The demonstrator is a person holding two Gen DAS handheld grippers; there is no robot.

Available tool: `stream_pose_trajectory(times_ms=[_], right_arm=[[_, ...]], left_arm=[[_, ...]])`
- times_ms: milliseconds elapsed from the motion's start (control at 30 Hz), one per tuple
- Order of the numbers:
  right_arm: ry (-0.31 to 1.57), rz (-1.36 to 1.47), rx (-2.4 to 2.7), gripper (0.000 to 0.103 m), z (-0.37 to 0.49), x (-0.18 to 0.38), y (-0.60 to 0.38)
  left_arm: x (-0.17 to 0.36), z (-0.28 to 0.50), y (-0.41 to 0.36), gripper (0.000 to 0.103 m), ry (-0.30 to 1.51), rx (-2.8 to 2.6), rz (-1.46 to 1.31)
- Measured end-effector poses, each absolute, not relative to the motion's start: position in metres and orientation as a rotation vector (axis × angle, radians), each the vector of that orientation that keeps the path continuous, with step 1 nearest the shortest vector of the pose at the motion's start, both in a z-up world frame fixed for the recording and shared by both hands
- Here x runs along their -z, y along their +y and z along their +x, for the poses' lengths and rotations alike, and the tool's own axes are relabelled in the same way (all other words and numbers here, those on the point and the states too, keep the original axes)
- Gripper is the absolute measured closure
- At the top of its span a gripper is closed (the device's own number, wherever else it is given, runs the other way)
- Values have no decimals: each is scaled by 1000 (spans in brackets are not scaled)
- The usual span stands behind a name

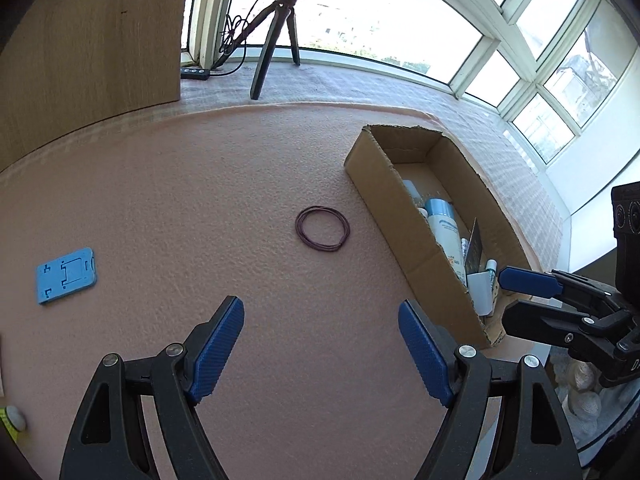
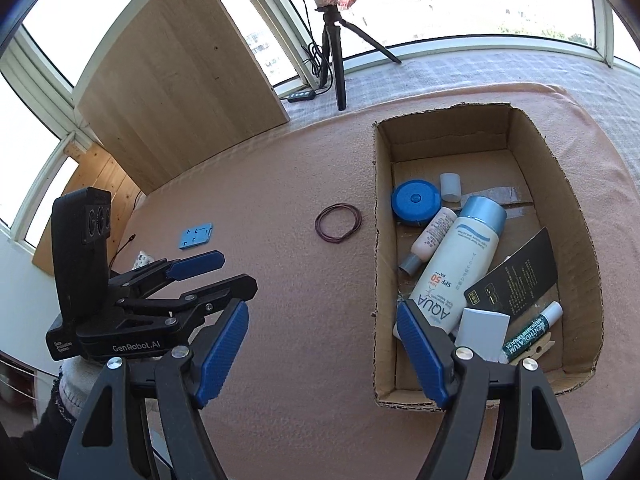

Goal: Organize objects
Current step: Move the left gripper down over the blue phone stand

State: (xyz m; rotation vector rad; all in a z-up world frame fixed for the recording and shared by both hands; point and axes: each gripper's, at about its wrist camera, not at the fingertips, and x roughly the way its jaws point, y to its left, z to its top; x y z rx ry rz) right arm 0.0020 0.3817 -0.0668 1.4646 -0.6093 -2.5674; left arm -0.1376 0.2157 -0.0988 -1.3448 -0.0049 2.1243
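A loop of thin brown rubber bands (image 1: 323, 228) (image 2: 338, 223) lies on the pink table cover just left of an open cardboard box (image 1: 416, 248) (image 2: 376, 240). Inside the box are a white AQUA sunscreen bottle (image 2: 456, 272), a blue round tape measure (image 2: 416, 200), a small bottle (image 2: 432, 236), a black card (image 2: 516, 280) and a lip balm (image 2: 532, 332). A flat blue card (image 1: 66, 276) (image 2: 195, 236) lies far left. My left gripper (image 1: 320, 340) (image 2: 228, 274) hangs open and empty in front of the bands. My right gripper (image 2: 322, 344) (image 1: 516, 300) is open and empty by the box's near-left corner.
A black tripod (image 1: 276, 40) (image 2: 334, 52) with cables and a power strip (image 1: 195, 73) stands on the windowsill behind the table. A wooden board (image 1: 88, 40) (image 2: 176, 92) leans at the back left. A small white-and-yellow object (image 1: 14, 418) sits at the near-left edge.
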Motion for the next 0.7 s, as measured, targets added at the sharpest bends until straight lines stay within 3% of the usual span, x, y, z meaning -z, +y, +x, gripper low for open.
stream_pose_trajectory(times_ms=[700], right_arm=[[-697, 1517, 2451, 30, -5, 87, 318]], left_arm=[[129, -263, 59, 22, -158, -2239, -1532]])
